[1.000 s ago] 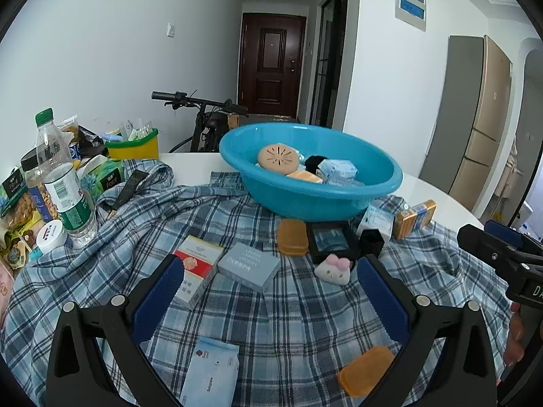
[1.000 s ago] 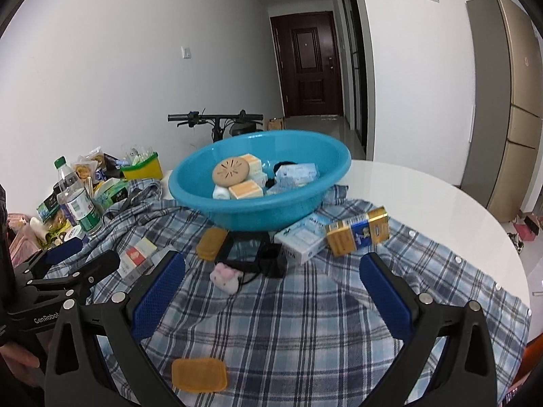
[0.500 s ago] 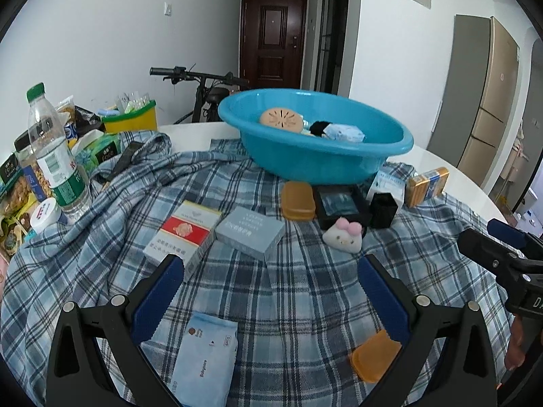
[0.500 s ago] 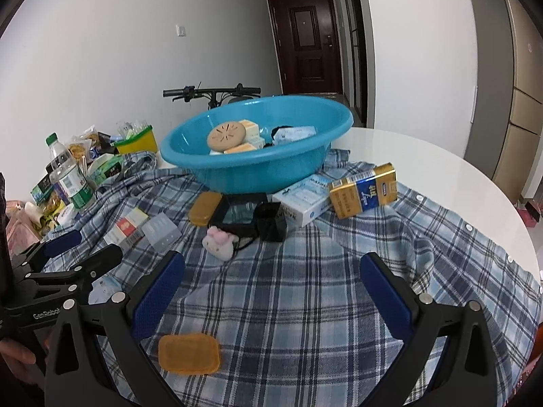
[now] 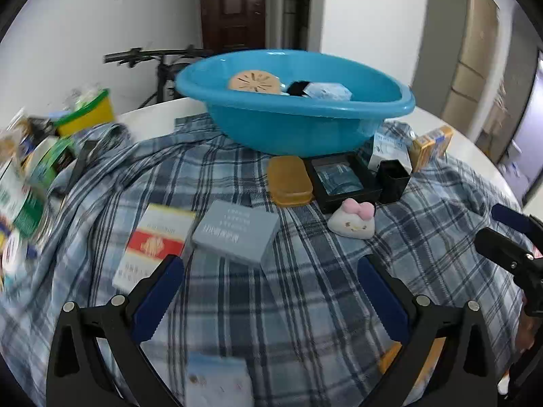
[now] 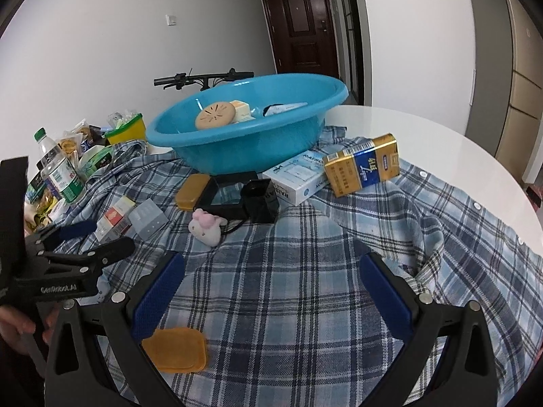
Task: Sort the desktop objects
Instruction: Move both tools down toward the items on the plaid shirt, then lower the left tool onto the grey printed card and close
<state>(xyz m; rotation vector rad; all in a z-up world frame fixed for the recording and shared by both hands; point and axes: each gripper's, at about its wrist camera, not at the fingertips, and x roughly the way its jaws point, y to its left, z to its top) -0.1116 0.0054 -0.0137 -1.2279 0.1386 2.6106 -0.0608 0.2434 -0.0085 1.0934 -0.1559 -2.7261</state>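
Left wrist: grey box (image 5: 237, 232) beyond gaping tongs (image 5: 269, 295)

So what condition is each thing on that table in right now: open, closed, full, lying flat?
Left gripper: open, empty.
Right gripper: open, empty.
Blue basin: upright, several items inside.
Grey box: closed, lying flat on the plaid cloth.
Gold carton: closed, tilted, leaning on the white box.
Small black cup: upright, open-topped.
Water bottle: upright, capped.
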